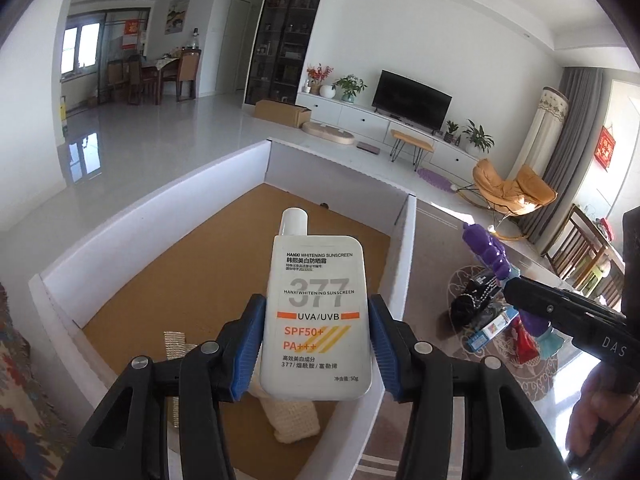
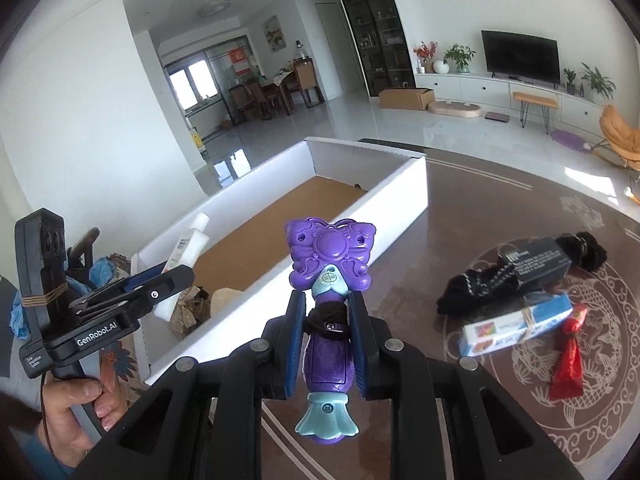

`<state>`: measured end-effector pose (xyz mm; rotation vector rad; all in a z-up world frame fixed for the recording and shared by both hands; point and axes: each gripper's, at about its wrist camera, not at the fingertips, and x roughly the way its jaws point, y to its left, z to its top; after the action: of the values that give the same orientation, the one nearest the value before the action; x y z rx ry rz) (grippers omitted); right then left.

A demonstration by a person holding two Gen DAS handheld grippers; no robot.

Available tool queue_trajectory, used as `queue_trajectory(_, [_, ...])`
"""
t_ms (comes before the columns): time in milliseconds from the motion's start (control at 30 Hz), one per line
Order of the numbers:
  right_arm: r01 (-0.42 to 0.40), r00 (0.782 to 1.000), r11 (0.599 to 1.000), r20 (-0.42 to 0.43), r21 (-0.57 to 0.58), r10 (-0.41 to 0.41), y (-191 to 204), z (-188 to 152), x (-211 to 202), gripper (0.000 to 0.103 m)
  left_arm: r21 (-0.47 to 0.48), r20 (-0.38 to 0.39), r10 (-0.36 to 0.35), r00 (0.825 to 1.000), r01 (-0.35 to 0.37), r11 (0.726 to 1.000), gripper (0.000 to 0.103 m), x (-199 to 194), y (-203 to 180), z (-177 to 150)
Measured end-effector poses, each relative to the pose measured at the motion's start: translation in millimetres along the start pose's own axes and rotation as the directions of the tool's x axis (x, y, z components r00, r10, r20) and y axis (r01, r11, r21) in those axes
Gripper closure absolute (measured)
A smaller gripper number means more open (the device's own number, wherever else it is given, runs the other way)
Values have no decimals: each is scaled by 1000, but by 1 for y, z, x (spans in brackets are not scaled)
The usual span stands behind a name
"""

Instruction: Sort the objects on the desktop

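Here our left gripper pinches the sunscreen upright between its pads, above the box. Our right gripper clamps the purple toy by its waist, butterfly head pointing away, over the table beside the box.

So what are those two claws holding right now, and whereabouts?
The left claw grips a flat white sunscreen bottle by its lower sides. The right claw grips a purple butterfly-topped plastic toy around its handle.

One sunscreen bottle, one purple toy, perhaps two boxes.
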<state>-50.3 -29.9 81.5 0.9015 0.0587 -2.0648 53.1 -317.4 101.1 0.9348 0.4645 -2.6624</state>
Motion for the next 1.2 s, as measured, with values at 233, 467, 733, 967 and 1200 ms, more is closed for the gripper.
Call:
queue_trajectory(233, [-69,995,992,-85,-108,61,85,57,126,81,-9,-133,124,983,-126,992,52,49,54,6])
queue_trajectory(467, [-59,964,998,-258,-3,56,82,44,212,61,-13,-224,135,965,-141,990,51,75,63,-16])
queue_trajectory(733, [-80,993,997,-93,-7,79,46,30,140,22,-14,-90,107,990,-108,994,24,36,27,-16])
queue_trajectory(967, [115,992,992,-45,-53,-117,-38,-49,48,11,114,-49,-148,988,153,982,11,1,-87,-38])
queue_trajectory(1200, [339,919,939,-197,-51,-342,-116,-145,-8,11,264,-231,-184,955,244,933,0,51,-194,-116])
